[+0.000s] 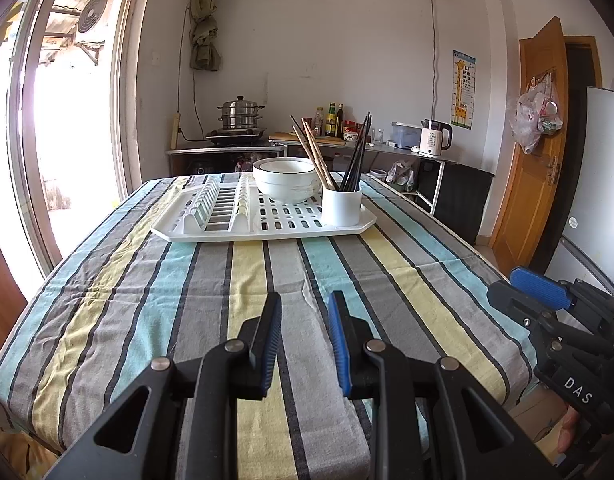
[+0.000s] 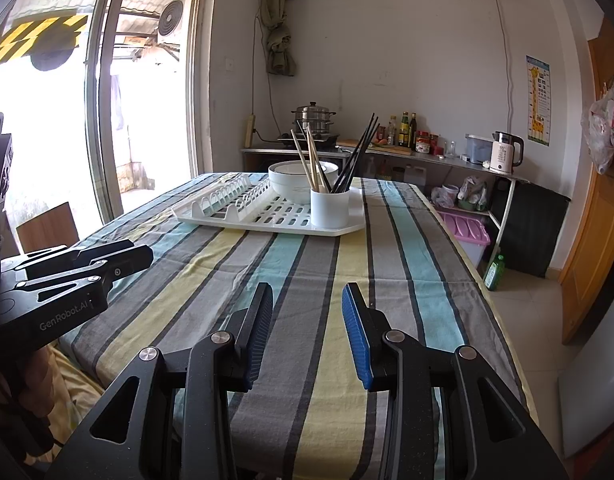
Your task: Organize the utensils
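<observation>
Chopsticks [image 1: 349, 160] are held upright in a white cup [image 1: 341, 206] on the drying rack [image 1: 263, 224], beside stacked bowls [image 1: 285, 184]. Rack is set on the striped tablecloth [image 1: 211, 300]. Left gripper [image 1: 305, 320] and right gripper [image 2: 307, 312] are parted, empty.

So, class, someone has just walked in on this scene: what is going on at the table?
A person holds a two-finger tool in each hand above the near end of a striped tablecloth. The left tool and right tool are both open and hold nothing. At the far end sits a white plastic dish rack carrying stacked white bowls and a white cylindrical holder with wooden chopsticks and black chopsticks standing in it. Nothing is being touched.
</observation>
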